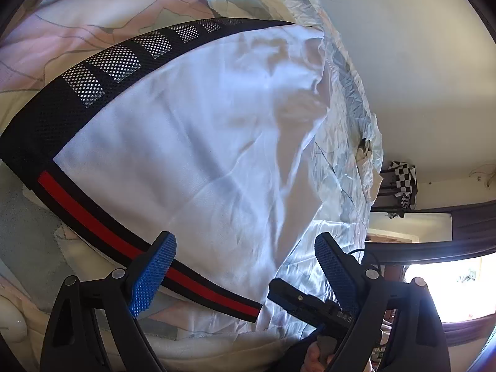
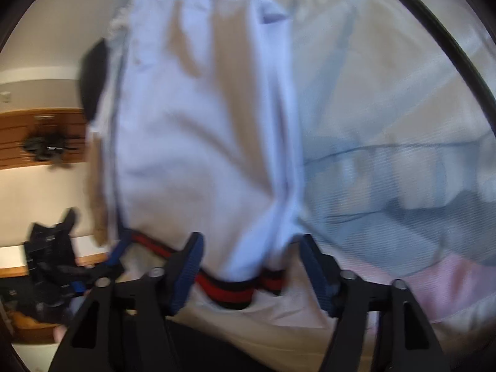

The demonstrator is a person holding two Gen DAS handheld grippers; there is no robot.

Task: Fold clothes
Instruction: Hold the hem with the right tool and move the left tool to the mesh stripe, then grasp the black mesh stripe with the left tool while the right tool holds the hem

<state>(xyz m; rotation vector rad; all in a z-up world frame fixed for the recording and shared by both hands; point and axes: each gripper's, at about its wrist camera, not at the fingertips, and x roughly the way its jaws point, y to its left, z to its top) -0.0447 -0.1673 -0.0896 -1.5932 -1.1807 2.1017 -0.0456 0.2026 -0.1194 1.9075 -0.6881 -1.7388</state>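
Observation:
A white garment [image 1: 201,142] lies spread on the bed, with a black mesh side panel [image 1: 102,74] and a black waistband with a red stripe [image 1: 93,223]. My left gripper [image 1: 245,274] is open just over the waistband end, and its left pad [image 1: 153,276] overlaps the band. The right gripper [image 1: 303,303] comes in from the lower right, held by a hand [image 1: 313,355]. In the blurred right wrist view, the right gripper [image 2: 251,271] is open, with the bunched white garment [image 2: 201,124] and red-striped band [image 2: 235,291] between its fingers.
A pastel patterned bedsheet [image 1: 77,24] covers the bed, crumpled along its right edge [image 1: 350,124]. Beyond it are a white wall [image 1: 418,62], a checkered cloth on a rack [image 1: 401,183] and a bright window [image 1: 455,285]. A wooden shelf [image 2: 40,136] and dark gear [image 2: 49,257] stand at the left.

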